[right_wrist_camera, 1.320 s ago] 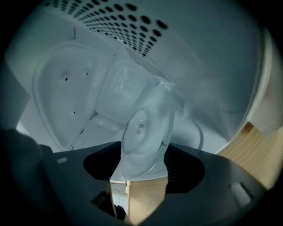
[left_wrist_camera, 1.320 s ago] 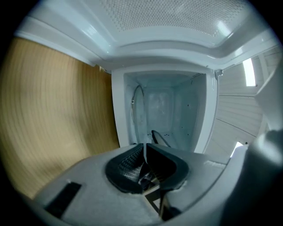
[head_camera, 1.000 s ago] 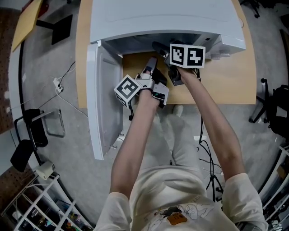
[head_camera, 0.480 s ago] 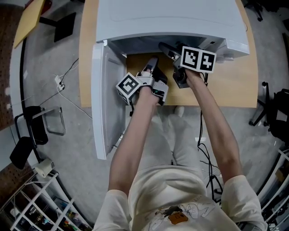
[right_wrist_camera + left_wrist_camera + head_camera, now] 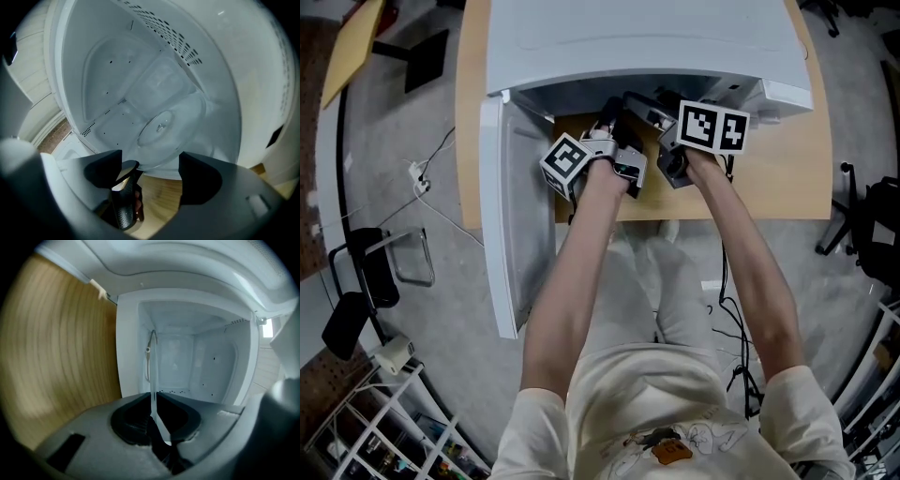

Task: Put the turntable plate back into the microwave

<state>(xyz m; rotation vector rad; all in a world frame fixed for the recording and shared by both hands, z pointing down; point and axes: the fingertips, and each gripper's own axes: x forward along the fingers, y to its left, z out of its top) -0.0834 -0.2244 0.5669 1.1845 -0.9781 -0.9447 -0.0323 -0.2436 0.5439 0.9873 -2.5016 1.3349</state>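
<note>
Head view: left tongs [image 5: 612,120] now further into microwave [image 5: 647,42] mouth; right tongs [image 5: 642,105] alongside.

Left gripper view: turntable plate [image 5: 152,380] edge-on btwn jaws, pinched at rim. Jaws just eased apart slightly, so release prob. starting.

Right gripper view: jaws wide apart, holding nothing; plate mostly inside cavity.

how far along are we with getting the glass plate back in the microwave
Done: the microwave door stands open and the turntable plate already reaches into the cavity. In hand: the left gripper pinches the plate's rim, its jaws having just been opening; the right gripper is open at the near rim. Left: seat the plate on the cavity floor, release it and withdraw both grippers.
</note>
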